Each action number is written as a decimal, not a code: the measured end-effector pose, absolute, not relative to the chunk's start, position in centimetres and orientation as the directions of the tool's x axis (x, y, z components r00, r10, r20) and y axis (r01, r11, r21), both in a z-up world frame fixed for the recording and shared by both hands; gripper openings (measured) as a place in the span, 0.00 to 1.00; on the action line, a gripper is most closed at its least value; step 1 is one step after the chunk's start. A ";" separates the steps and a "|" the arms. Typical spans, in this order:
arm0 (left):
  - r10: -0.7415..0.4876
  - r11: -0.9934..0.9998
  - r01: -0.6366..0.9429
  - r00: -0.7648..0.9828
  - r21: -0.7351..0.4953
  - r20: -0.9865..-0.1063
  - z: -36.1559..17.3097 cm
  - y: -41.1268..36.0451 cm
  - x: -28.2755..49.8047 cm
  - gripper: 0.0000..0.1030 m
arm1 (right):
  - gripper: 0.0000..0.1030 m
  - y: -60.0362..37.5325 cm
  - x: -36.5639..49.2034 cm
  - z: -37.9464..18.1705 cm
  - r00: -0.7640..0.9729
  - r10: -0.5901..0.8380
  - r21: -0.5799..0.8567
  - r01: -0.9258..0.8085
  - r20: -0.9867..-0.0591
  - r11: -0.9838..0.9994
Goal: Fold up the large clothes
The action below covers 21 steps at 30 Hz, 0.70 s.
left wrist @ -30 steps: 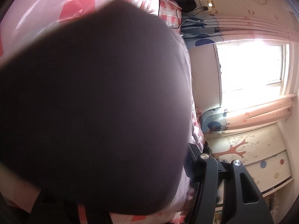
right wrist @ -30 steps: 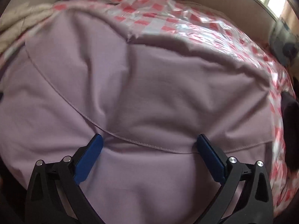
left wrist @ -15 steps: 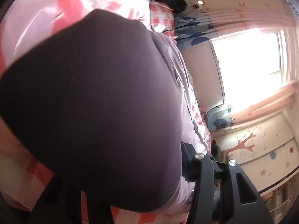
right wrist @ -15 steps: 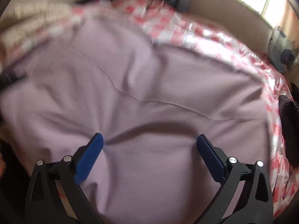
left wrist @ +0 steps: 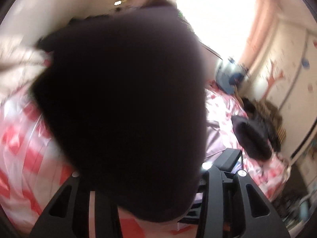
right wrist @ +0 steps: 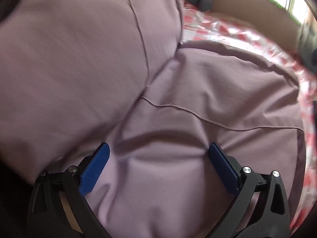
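Note:
A large mauve garment lies spread on the bed. In the right wrist view a lifted part of it is folded over from the left onto the flat part. My right gripper is open, its blue pads pressing down on the cloth. In the left wrist view a dark, backlit mass of the same garment hangs right in front of the lens and hides the fingertips of my left gripper. The cloth runs down between its black jaws.
The bed has a pink and red checked cover under clear plastic. Dark clothes lie at the bed's right side. A bright window, a pink curtain and a decorated wardrobe stand beyond. A beige headboard runs along the far side.
My left gripper has swung the held cloth up and over toward the right. In the right wrist view a lifted flap has come across from the left onto the flat garment.

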State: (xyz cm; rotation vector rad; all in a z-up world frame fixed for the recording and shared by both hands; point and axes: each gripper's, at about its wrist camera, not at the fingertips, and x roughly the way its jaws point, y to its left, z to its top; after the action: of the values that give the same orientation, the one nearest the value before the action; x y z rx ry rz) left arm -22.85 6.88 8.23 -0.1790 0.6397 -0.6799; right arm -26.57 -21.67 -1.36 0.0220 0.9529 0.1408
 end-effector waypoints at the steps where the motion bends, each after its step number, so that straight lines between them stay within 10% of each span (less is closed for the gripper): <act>1: -0.634 0.769 0.550 0.593 -0.327 -0.496 8.8 5.6 -23.3 0.40 | 0.94 -24.1 -27.7 -0.2 0.584 0.243 0.224 -0.105 -0.774 0.969; 6: -0.600 0.751 0.647 0.583 -0.135 -0.547 8.7 -1.9 -26.1 0.40 | 0.94 -38.0 -33.3 1.4 0.680 0.556 0.745 -0.020 -0.479 0.666; 10: -0.544 0.693 0.718 0.574 0.057 -0.612 6.2 -9.2 -29.3 0.41 | 0.94 -46.9 -38.1 1.3 0.774 0.530 0.854 0.025 -0.346 0.520; 21: -0.450 0.501 0.748 0.654 0.434 -0.607 -1.4 -17.5 -36.9 0.65 | 0.94 -49.2 -33.8 10.7 0.715 0.438 0.631 0.006 -0.545 0.776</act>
State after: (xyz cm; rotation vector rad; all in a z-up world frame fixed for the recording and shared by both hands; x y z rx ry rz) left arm -36.86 -17.50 -1.42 0.7385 0.4508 -0.7546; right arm -33.77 -49.21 10.67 0.6502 0.7455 0.2590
